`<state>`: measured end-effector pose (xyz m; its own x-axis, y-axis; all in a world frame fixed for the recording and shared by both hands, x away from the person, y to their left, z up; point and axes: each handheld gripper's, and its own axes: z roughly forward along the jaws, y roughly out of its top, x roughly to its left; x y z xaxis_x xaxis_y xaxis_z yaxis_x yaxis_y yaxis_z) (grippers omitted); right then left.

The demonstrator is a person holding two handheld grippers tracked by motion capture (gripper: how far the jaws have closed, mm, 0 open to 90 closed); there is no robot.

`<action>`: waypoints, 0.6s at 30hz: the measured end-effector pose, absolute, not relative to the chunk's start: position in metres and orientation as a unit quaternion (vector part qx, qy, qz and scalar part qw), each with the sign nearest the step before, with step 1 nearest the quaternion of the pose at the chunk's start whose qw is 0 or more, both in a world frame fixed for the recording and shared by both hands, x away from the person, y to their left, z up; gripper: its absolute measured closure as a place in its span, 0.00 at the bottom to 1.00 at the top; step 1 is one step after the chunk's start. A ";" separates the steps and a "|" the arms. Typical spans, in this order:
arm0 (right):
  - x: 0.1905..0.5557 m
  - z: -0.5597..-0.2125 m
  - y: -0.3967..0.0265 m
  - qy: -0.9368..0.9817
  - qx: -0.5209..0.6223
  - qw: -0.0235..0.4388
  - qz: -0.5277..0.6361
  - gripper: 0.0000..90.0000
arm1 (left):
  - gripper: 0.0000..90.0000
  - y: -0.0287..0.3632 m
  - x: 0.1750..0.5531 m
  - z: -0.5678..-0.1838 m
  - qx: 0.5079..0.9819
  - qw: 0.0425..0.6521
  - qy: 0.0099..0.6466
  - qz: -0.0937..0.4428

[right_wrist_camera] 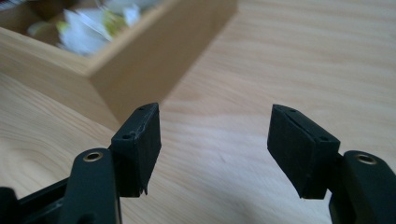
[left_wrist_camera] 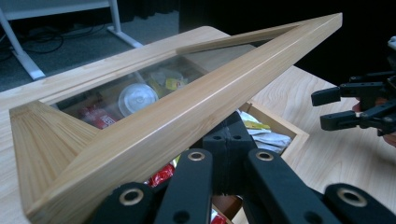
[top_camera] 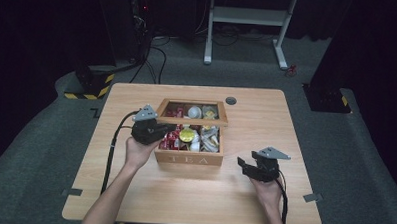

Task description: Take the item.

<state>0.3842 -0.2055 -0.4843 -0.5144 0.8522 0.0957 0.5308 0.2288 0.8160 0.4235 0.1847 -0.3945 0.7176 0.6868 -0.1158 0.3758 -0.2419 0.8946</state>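
The left gripper (top_camera: pixel 153 130) has its jaws closed together under the front rail of the lid (left_wrist_camera: pixel 187 107), wedged between that rail and the box (top_camera: pixel 189 158) beneath, so the lid rests on top of the jaws rather than being pinched by them. The right gripper (top_camera: pixel 249 166) hovers just above the tabletop (top_camera: pixel 266 119) to the right of the box, its jaws spread wide and empty.

The lid is likely stiff and fairly light: a pale wood frame around a clear pane, hinged along the back edge. The smooth finished wood could slide off the jaws, and the pane should probably not take any load. The front rail, near its middle, looks like the soundest place to bear on; a push at a corner might twist the frame. The box itself seems heavy enough to stay put, though it may shift if the lid is pushed backward rather than upward.

The box sits at the middle of the tabletop, light wood with "TEA" on its front face. The lid stands half raised, tilted up from the back. Through the pane and the gap show a round white cap (left_wrist_camera: pixel 137 98), red packets (left_wrist_camera: pixel 161 175) and pale wrappers (left_wrist_camera: pixel 264 137) in the compartments.
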 end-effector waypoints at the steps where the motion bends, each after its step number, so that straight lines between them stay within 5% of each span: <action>1: 0.385 -0.482 -0.202 0.764 0.445 0.186 0.428 0.43 | 1.00 0.184 0.424 -0.394 0.773 0.512 0.343 0.152; 18: 0.392 -0.455 -0.142 0.772 0.366 0.182 0.486 0.40 | 1.00 0.182 0.434 -0.379 0.773 0.512 0.342 0.150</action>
<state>0.3919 -0.1421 -0.4548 -0.6651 0.7429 0.0749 0.3882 0.2584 0.8846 0.4336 0.1824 -0.3794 0.7203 0.6836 -0.1179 0.3755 -0.2414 0.8948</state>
